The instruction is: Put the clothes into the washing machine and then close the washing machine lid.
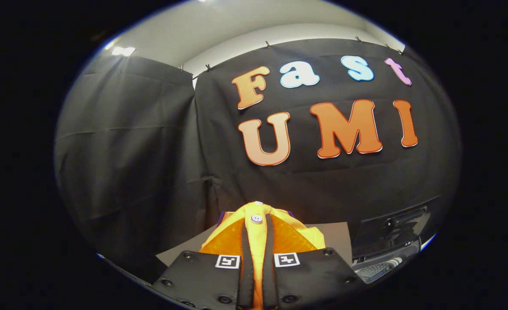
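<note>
Dim booth; a ceiling lamp (123, 51) glares above the wall (150, 142), whose folds lie in shadow, fisheye-bent and soft below it.

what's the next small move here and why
Probably carry the yellow garment over toward the washing machine ahead to the side. The gripper is shut on the cloth, lifted in front of the booth wall, and the machine's lid looks raised.

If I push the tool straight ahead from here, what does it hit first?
The tool, shut on the yellow garment, points at the black cloth wall; probably that comes first, though depth is unclear.
</note>
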Tool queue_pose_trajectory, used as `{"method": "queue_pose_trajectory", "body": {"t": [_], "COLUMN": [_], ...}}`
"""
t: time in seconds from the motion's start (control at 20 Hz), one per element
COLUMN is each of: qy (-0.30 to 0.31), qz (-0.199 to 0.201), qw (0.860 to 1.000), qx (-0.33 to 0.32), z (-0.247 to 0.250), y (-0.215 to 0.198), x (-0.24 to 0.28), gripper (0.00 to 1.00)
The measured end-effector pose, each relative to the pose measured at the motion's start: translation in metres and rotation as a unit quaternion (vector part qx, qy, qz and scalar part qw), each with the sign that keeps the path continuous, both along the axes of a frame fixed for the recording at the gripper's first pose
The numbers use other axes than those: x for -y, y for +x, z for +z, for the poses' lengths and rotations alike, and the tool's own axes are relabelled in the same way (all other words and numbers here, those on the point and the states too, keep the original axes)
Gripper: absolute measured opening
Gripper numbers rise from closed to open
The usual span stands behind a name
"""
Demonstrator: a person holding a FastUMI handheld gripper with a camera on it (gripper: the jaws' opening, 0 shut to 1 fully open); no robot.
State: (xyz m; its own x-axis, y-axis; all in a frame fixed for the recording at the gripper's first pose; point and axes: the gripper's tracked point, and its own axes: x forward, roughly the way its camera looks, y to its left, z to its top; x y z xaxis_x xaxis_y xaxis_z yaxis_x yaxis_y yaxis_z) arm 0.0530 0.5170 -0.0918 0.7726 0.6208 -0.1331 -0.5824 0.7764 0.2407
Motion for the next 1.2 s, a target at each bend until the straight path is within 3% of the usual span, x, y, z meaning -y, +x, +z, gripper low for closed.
{"method": "queue_pose_trajectory", "body": {"t": [0.55,0.9,1.2], "qy": [0.015,-0.018,-0.04], "qz": [-0.042,-0.081,-0.091], "qw": [0.999,0.996,0.995], "qx": [0.022,0.018,-0.01], "z": [0.026,-0.009,-0.07], "y": [0.056,0.091,0.108], "x": [0.139,0.238,0.293], "gripper": [0.15,0.15,0.15]}}
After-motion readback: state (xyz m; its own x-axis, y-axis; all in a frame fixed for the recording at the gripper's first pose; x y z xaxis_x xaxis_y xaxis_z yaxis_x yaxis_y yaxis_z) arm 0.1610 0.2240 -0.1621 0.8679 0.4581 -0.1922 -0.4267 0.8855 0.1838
